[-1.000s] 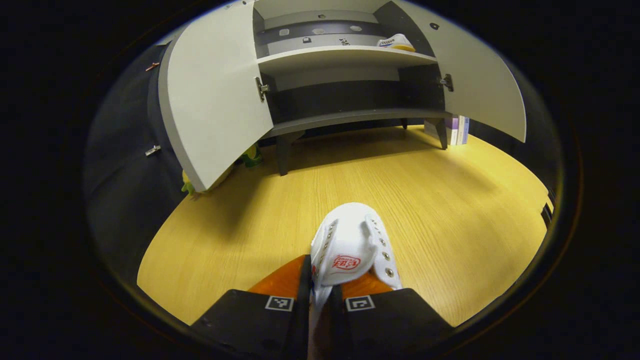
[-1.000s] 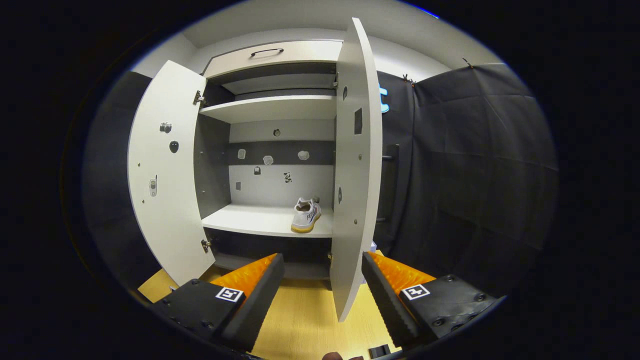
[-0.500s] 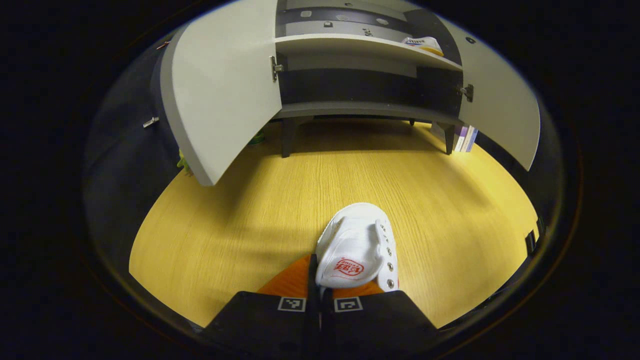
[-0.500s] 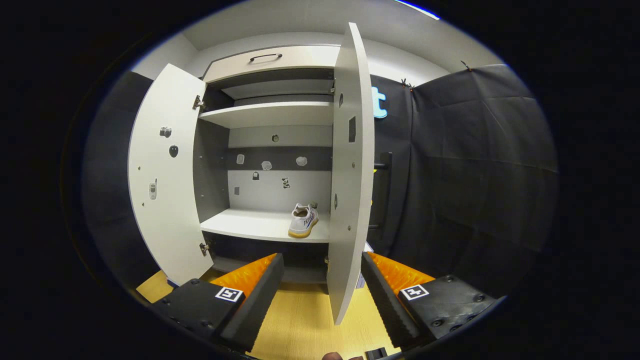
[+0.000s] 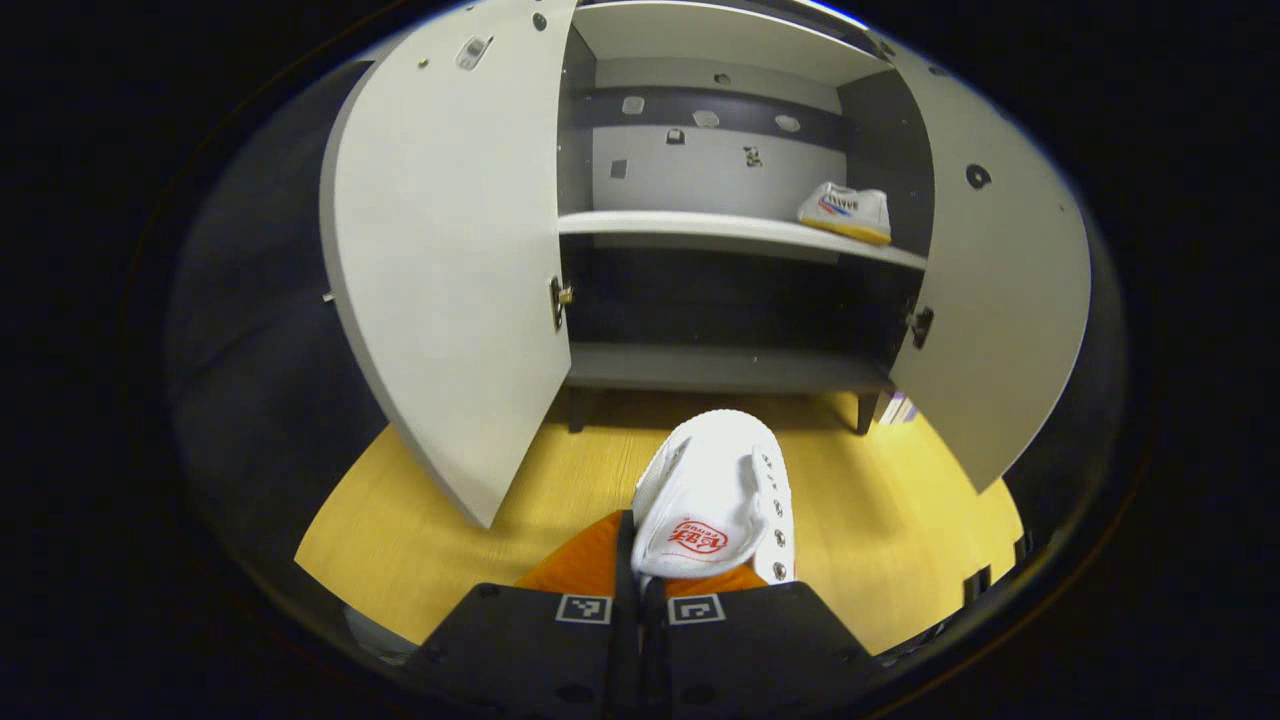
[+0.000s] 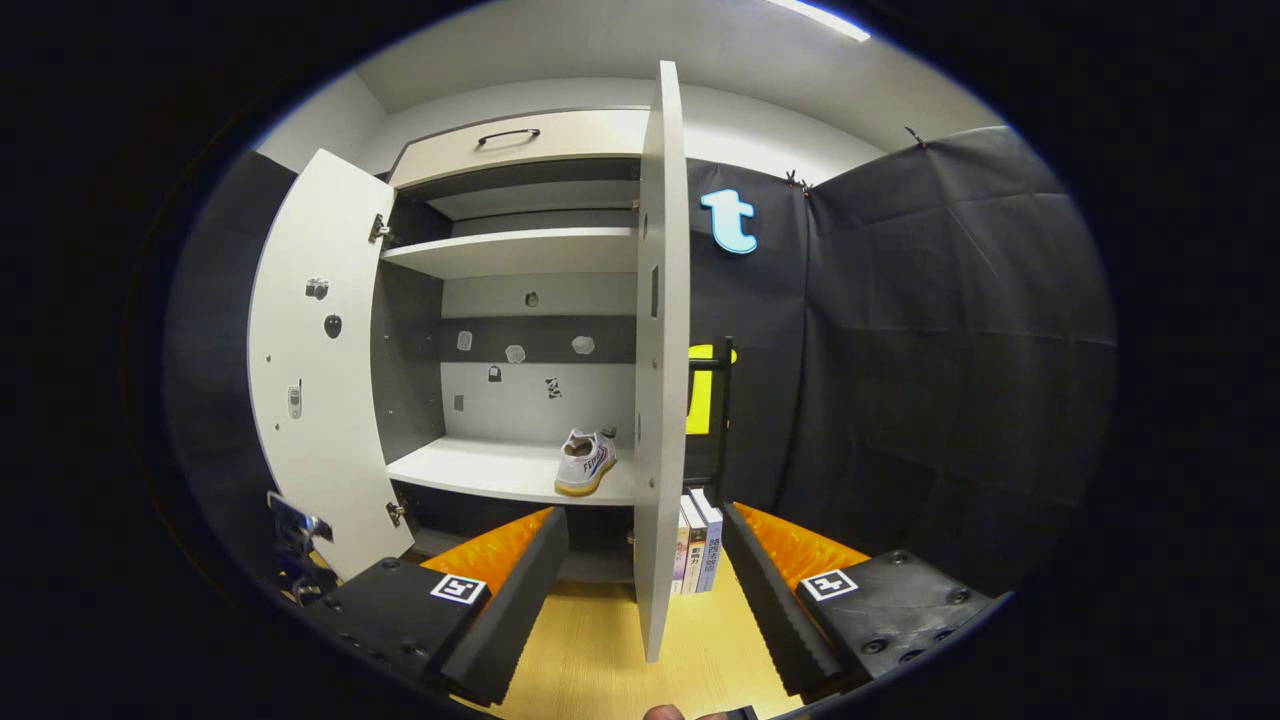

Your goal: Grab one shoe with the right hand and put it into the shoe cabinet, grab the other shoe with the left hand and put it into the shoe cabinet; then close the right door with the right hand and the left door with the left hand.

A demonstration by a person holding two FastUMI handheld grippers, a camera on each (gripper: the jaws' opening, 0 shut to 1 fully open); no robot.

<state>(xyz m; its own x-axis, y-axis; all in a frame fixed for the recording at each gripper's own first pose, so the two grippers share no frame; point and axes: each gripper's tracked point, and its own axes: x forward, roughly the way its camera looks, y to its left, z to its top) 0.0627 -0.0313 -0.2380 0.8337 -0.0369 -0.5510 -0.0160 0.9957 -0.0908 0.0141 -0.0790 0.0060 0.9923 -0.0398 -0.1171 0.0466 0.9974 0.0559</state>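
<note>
My left gripper [image 5: 640,590] is shut on the tongue of a white canvas shoe [image 5: 715,495], which hangs above the yellow wooden floor in front of the shoe cabinet [image 5: 725,230]. Both cabinet doors stand open: the left door [image 5: 450,250] and the right door [image 5: 985,300]. A second white shoe [image 5: 845,212] with a yellow sole sits at the right end of the middle shelf, also seen as the shoe [image 6: 585,462] in the right gripper view. My right gripper [image 6: 645,585] is open and empty, just short of the right door's [image 6: 655,380] edge.
The floor [image 5: 900,520] is yellow wood. A few books [image 6: 698,540] stand beside the cabinet on the right. Part of the other gripper [image 6: 295,530] shows at the lower left of the right gripper view. Black cloth walls close the booth.
The left gripper has lifted the shoe off the floor and tilted up toward the cabinet. The right gripper has drifted right, bringing the books into sight, and stays open.
</note>
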